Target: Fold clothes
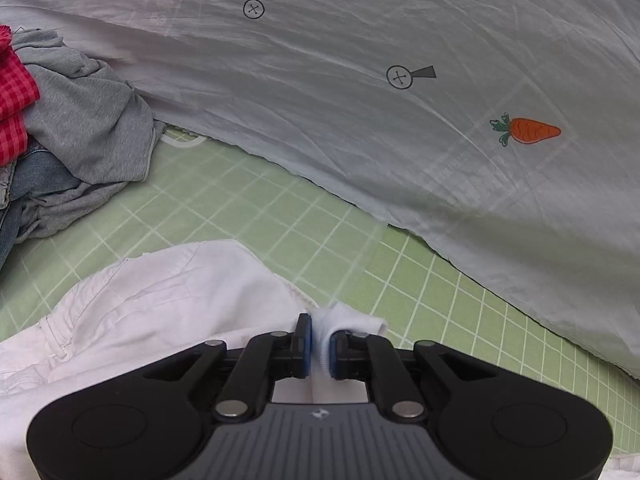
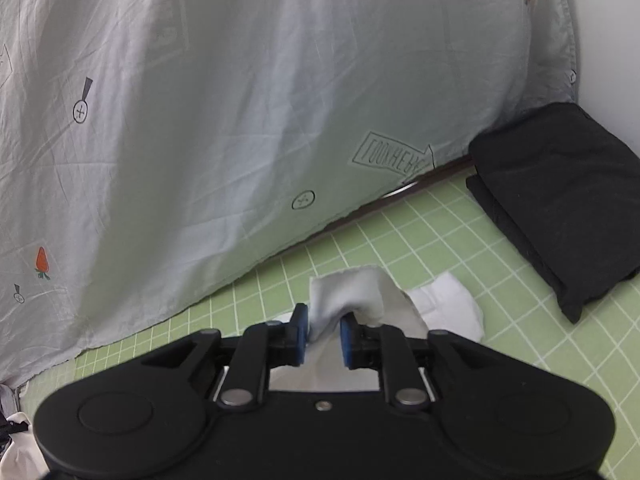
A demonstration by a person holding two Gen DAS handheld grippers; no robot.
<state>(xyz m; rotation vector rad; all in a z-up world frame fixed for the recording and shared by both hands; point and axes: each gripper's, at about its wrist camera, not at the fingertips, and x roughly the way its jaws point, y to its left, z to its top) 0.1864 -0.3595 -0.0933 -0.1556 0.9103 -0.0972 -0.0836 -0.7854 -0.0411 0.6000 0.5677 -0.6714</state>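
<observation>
Left wrist view shows the left gripper [image 1: 320, 336] with its jaws slightly apart and a white fold of the white garment [image 1: 160, 312] between the blue pads, though firm clamping cannot be confirmed; beyond it lie the green grid mat [image 1: 280, 208] and, far left, the unfolded clothes pile [image 1: 72, 132]. Right wrist view shows the right gripper [image 2: 324, 336] parted wider around another bunch of cloth, pads seemingly loose, with the folded black garment [image 2: 560, 200] far right. Before releasing, lay both corners level and square to the grid lines.
</observation>
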